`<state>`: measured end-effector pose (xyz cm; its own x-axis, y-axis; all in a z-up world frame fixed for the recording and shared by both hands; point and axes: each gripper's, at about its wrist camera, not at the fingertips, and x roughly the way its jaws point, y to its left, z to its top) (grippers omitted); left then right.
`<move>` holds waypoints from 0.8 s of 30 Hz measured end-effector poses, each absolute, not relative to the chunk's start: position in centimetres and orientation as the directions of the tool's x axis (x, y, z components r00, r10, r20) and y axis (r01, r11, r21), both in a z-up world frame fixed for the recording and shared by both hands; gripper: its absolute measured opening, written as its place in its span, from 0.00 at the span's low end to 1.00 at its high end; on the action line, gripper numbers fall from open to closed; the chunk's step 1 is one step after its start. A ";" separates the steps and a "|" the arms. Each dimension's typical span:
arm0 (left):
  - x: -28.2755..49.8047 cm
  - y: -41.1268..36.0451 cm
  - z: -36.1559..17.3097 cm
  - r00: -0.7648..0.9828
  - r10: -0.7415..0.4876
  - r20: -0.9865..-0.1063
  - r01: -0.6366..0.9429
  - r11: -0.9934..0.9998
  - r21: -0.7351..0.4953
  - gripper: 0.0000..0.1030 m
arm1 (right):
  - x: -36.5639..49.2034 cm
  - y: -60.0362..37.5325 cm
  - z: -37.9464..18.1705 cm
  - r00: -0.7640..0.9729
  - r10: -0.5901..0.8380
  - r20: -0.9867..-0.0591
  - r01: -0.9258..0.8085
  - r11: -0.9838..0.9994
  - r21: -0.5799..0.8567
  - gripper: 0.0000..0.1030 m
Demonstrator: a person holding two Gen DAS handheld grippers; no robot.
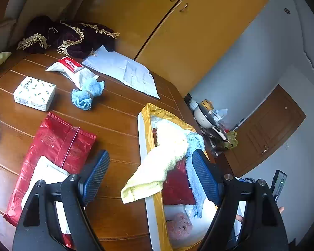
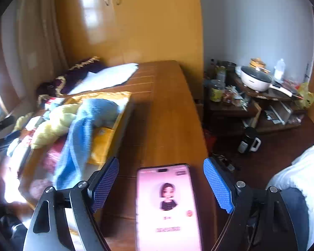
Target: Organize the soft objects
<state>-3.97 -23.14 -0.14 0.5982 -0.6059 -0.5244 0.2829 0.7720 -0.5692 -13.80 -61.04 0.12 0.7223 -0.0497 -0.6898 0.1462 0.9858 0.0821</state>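
- The left gripper [image 1: 150, 175] hangs with its blue-padded jaws spread wide, holding nothing, over the near edge of a white box with yellow-taped rim [image 1: 145, 125] on the brown wooden table [image 1: 115, 121].
- A pale yellow fluffy towel [image 1: 163, 156] drapes over that rim, half inside; a light blue towel [image 1: 195, 167] lies in the box beside it.
- Another rolled blue cloth [image 1: 86, 95] sits well apart on the table.
- The right gripper [image 2: 161, 183] is open too, over a lit pink-screened phone [image 2: 167, 207].

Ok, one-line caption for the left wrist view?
Open left gripper over a yellow towel draped across the bin rim.
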 end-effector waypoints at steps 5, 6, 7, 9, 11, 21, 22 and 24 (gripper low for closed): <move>-4.1 -23.0 -0.5 0.596 -0.602 -0.532 0.279 0.776 -0.565 0.79 | -10.9 -62.1 -0.7 0.717 -0.047 -0.696 0.150 0.985 0.089 0.82; -4.1 -22.9 -0.5 0.596 -0.601 -0.533 0.278 0.777 -0.565 0.79 | -10.6 -62.3 -0.1 0.732 -0.054 -0.679 0.166 0.981 0.101 0.82; -4.1 -22.7 -0.6 0.597 -0.599 -0.533 0.276 0.778 -0.564 0.79 | -10.2 -62.4 0.8 0.747 -0.054 -0.663 0.179 0.976 0.123 0.82; -4.1 -22.2 -0.8 0.605 -0.588 -0.538 0.263 0.785 -0.562 0.79 | -10.2 -61.7 2.5 0.781 -0.034 -0.623 0.170 0.972 0.160 0.82; -4.0 -21.5 -1.0 0.613 -0.573 -0.543 0.244 0.792 -0.560 0.79 | -10.8 -59.8 4.2 0.825 0.021 -0.564 0.122 0.969 0.215 0.83; -5.1 -14.2 -2.5 0.709 -0.426 -0.561 0.089 0.844 -0.529 0.79 | -9.0 -45.4 5.0 0.783 0.421 -0.458 -0.174 0.855 0.489 0.83; -5.4 -13.5 -2.6 0.718 -0.412 -0.561 0.074 0.846 -0.527 0.79 | -8.7 -44.1 4.8 0.770 0.443 -0.460 -0.182 0.843 0.507 0.83; -5.7 -12.3 -2.7 0.726 -0.395 -0.563 0.051 0.847 -0.529 0.79 | -8.5 -41.8 3.5 0.737 0.488 -0.468 -0.169 0.804 0.570 0.83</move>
<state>-5.74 -12.25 -2.75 0.7259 -0.3951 -0.5630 0.0506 0.8470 -0.5291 -8.48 -41.83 3.47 0.7371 0.4876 -0.4680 -0.1694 0.8036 0.5705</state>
